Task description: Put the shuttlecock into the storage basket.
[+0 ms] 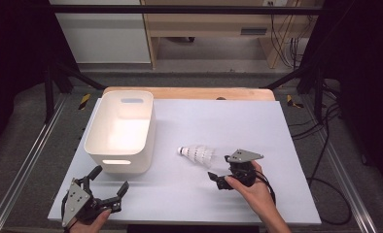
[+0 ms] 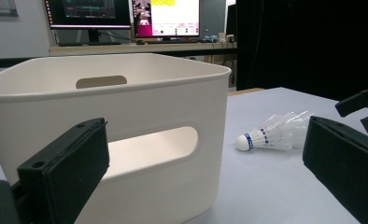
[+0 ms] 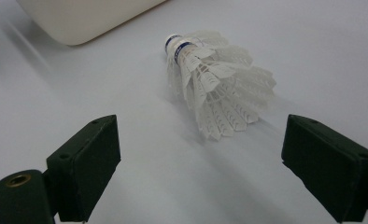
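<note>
White bin (image 1: 122, 131): nothing visible inside. Shuttlecock (image 1: 197, 154): on its side on table (image 1: 257, 126), right of bin (cork toward it). Your right gripper (image 1: 227, 171): jaws spread, empty, just short of feathers. Your left gripper (image 1: 110, 183): spread, empty.

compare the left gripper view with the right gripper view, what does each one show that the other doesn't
Left gripper view alone: the white plastic bin's slotted handle cut-outs and open rim, computer monitors on a desk behind, and the other hand's tongs at the right edge.

Right gripper view alone: the right tongs, jaws apart, with nothing between them, aimed at the skirt's open end.

Both: the white feathered shuttlecock lying on its side on the pale grey table sheet, and part of the bin.
</note>
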Available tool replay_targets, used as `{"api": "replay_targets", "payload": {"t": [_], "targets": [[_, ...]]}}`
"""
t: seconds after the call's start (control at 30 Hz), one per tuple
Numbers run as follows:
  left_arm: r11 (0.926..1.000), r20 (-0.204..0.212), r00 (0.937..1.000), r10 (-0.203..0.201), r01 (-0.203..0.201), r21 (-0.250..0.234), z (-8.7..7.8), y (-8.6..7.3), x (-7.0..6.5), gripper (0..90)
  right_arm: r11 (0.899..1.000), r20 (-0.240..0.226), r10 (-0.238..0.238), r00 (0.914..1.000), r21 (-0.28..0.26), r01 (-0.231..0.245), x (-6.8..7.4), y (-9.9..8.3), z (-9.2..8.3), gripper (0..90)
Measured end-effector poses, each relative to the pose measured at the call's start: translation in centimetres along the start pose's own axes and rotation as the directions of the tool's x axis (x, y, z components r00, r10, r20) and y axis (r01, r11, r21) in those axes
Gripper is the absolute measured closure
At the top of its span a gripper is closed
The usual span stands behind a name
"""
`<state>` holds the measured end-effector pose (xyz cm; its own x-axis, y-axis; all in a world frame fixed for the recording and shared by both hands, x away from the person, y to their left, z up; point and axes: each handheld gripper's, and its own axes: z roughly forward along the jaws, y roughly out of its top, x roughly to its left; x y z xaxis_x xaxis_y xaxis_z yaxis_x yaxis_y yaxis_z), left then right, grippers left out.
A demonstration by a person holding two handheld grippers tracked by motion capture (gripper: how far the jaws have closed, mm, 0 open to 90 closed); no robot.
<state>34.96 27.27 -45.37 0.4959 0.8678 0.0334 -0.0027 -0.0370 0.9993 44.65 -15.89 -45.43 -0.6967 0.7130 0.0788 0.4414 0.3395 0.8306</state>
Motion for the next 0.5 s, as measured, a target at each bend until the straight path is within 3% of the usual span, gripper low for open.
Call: {"api": "replay_targets", "payload": {"t": [0.27,0.5], "targets": [[1.0000,0.001,1.0000,0.002,-0.002,-0.001,-0.1,0.0,-0.1,0.5,0.999,-0.001,-0.034,0.9994,0.011,0.034,0.9,-0.2,0.2,13.9],[1.0000,0.001,1.0000,0.000,0.000,-0.002,0.0,0.0,0.0,0.5,1.000,-0.023,-0.028,0.9994,-0.002,0.028,1.3,-0.2,1.4,16.0]]}}
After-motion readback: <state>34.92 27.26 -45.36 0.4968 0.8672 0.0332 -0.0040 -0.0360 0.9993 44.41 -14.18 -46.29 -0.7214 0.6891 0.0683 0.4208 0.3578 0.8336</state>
